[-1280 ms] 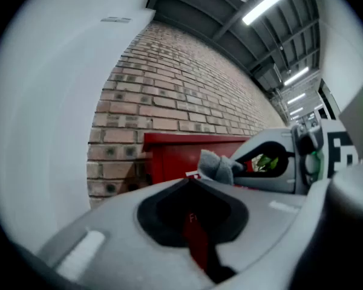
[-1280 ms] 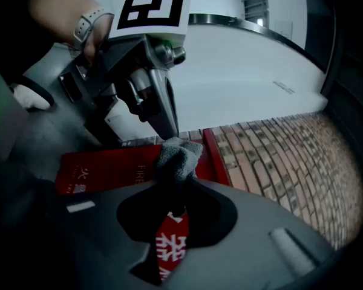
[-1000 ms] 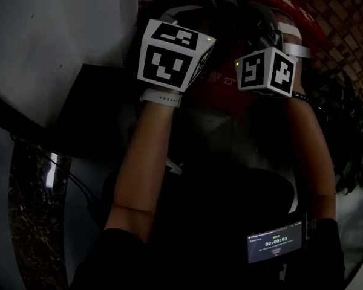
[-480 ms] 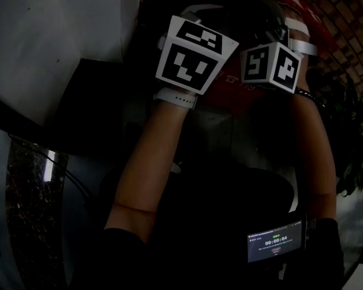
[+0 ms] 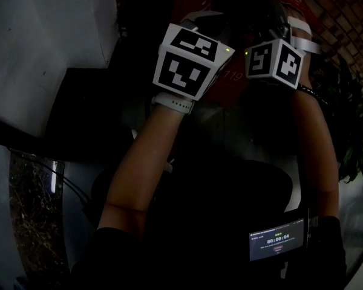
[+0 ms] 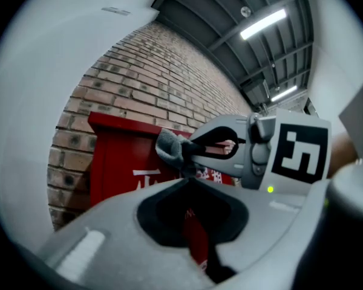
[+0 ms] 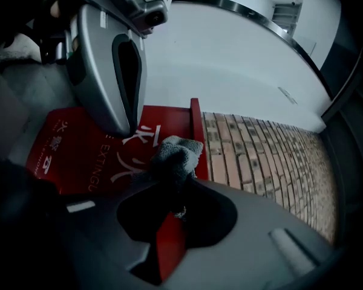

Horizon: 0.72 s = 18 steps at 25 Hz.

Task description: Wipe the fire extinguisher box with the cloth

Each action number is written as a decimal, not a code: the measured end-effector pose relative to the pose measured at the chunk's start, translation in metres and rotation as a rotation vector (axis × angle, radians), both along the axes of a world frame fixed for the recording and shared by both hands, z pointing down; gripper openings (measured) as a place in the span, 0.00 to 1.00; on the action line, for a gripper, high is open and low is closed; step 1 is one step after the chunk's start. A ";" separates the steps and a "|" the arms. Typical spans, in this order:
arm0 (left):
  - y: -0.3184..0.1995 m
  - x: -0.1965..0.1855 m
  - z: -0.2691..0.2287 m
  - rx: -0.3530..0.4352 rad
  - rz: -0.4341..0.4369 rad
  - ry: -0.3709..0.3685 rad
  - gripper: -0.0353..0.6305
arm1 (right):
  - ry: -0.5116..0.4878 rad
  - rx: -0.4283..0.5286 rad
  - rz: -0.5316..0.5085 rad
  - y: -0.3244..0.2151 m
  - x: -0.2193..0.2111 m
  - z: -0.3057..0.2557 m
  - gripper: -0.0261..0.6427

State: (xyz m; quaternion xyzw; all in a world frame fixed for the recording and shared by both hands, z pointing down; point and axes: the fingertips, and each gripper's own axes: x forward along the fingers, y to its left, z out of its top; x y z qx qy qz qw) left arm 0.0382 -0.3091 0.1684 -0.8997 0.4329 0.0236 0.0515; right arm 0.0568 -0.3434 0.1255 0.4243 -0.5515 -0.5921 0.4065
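Note:
The red fire extinguisher box (image 6: 118,162) with white lettering stands against a brick wall (image 6: 139,59). A small grey cloth (image 7: 175,153) is bunched at the tip of my right gripper (image 7: 172,169), which is shut on it, close in front of the box's red face (image 7: 78,150) near its right edge. My left gripper (image 6: 186,177) is shut with nothing in it, close beside the right one, and its grey finger (image 7: 118,77) points at the box. In the dark head view both marker cubes (image 5: 190,62) sit side by side before the box (image 5: 230,83).
The brick wall (image 7: 260,156) runs on to the right of the box. A white wall (image 5: 42,35) is at the left. A leafy plant (image 5: 354,144) stands at the right. A small lit screen (image 5: 277,240) hangs at the person's waist.
Both grippers have moved up toward the red box. The left marker cube has shifted right, closer to the right one. The cloth stays in the right gripper.

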 end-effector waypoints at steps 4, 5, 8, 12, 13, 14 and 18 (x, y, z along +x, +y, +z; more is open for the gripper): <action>0.004 0.023 0.004 0.000 0.020 -0.048 0.06 | -0.008 -0.003 0.058 -0.002 0.036 0.001 0.11; 0.005 0.027 0.005 0.002 0.017 -0.056 0.06 | -0.010 -0.004 0.073 -0.002 0.045 0.001 0.11; 0.008 0.038 0.006 0.014 0.006 -0.066 0.06 | -0.012 -0.008 0.122 -0.003 0.074 0.001 0.11; 0.014 0.050 0.007 0.027 0.006 -0.069 0.06 | -0.014 -0.019 0.188 -0.004 0.111 0.000 0.11; 0.016 0.053 0.007 0.029 0.008 -0.069 0.06 | -0.014 -0.022 0.204 -0.004 0.119 0.001 0.11; 0.018 0.054 0.007 0.031 0.011 -0.070 0.06 | -0.014 -0.026 0.220 -0.005 0.128 0.001 0.11; 0.021 0.056 0.008 0.031 0.015 -0.076 0.06 | -0.022 -0.039 0.283 -0.007 0.158 0.001 0.11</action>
